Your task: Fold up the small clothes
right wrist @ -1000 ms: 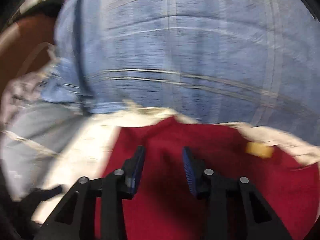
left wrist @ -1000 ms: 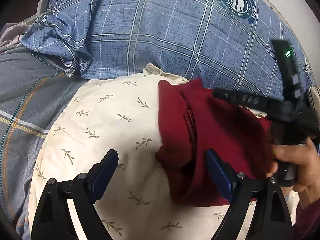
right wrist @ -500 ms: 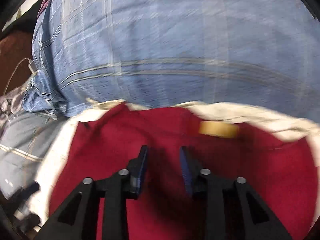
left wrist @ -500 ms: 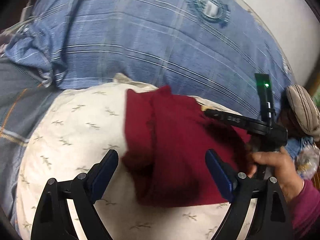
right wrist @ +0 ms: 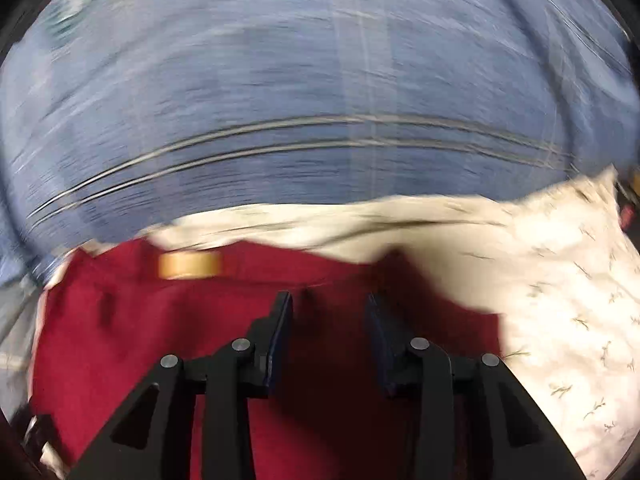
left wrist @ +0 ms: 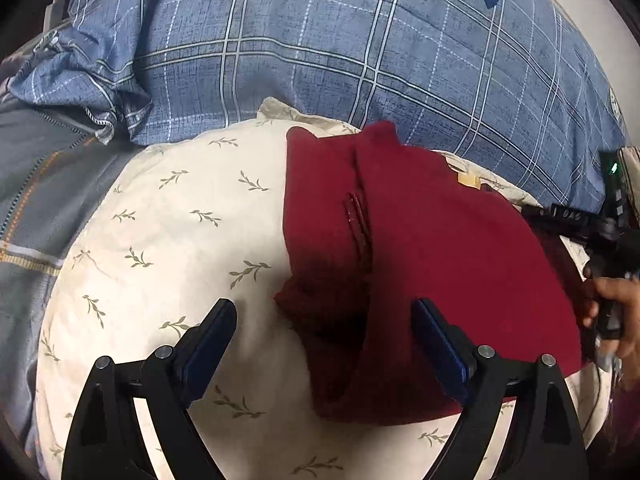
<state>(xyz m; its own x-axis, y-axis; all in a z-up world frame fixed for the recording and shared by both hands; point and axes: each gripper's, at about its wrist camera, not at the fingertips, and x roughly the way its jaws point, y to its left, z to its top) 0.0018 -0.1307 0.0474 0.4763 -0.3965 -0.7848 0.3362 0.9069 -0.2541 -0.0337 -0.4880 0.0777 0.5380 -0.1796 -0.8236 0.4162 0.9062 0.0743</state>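
Looking forward from the left wrist camera, the left claw (left wrist: 323, 334) is hanging with its jaws spread wide and gripping nothing, the blue-padded fingers (left wrist: 212, 332) standing apart over a cream pillow (left wrist: 168, 240) printed with small leaf sprigs. A dark red garment (left wrist: 432, 264) is lying on the right half of that pillow, partly folded, with a seam running down its left portion and a small tan label (left wrist: 469, 179) near its far edge. The garment's near left edge is sitting between the two fingers without touching either. Behind the pillow a blue plaid blanket (left wrist: 340, 52) is filling the upper view, and a grey striped cloth (left wrist: 36, 184) is lying at the left. At the far right a hand (left wrist: 618, 320) is holding the black body of the other tool.

Turning to the right wrist camera, which is blurring heavily, the right claw (right wrist: 329, 312) is hovering with its jaws narrowly parted and nothing pinched between them. It is sitting just above the red garment (right wrist: 120, 340), whose tan label (right wrist: 189, 265) is showing at the upper left. The cream pillow (right wrist: 560, 300) is spreading to the right, the plaid blanket (right wrist: 320, 80) beyond.
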